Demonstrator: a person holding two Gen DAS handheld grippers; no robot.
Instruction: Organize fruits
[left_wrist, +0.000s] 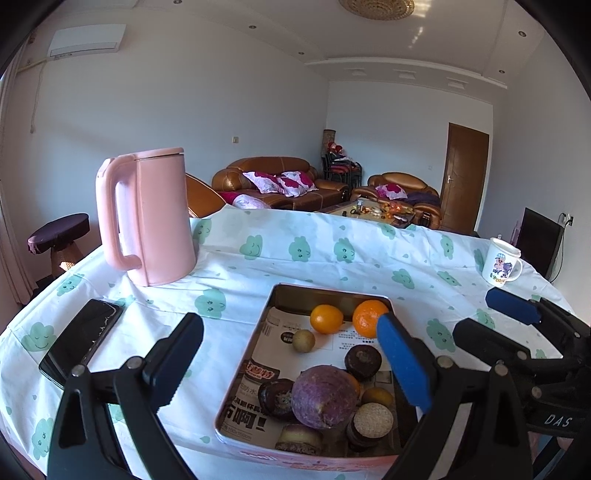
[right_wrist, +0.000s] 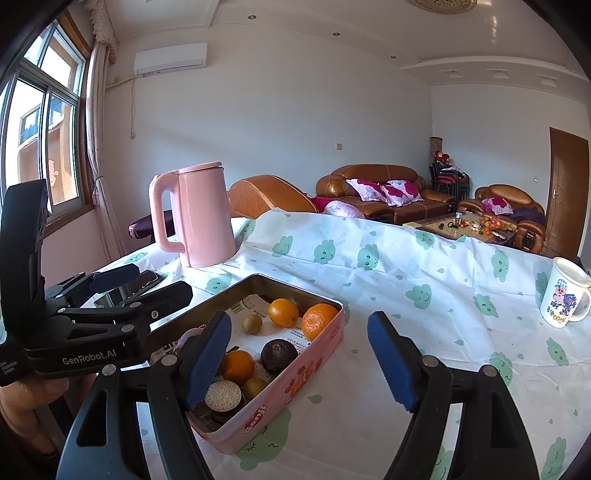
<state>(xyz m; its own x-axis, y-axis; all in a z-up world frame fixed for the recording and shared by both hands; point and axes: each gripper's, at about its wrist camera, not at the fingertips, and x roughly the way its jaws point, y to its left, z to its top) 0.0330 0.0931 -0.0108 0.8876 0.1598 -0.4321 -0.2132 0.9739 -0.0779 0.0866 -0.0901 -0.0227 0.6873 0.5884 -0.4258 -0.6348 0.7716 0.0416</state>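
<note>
A: Where's the fruit?
B: In the tin (left_wrist: 334, 295): two oranges (left_wrist: 326, 318) at its far end, a kiwi (left_wrist: 303, 340) beside them
A: Grippers?
B: Left gripper (left_wrist: 291, 363) and right gripper (right_wrist: 299, 360) both spread wide, empty, over the tin's near end

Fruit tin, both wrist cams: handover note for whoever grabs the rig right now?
Left gripper: open, empty, hovering over the tin's left side.
Right gripper: open, empty, straddling the tin's right wall.
Tin on the table holds everything: two oranges at the far end, a small kiwi, dark round fruits, a purple round one and more near the front.
Beside it: pink kettle, phone, mug.
Done: nothing visibly sorted. Left: all of it.
</note>
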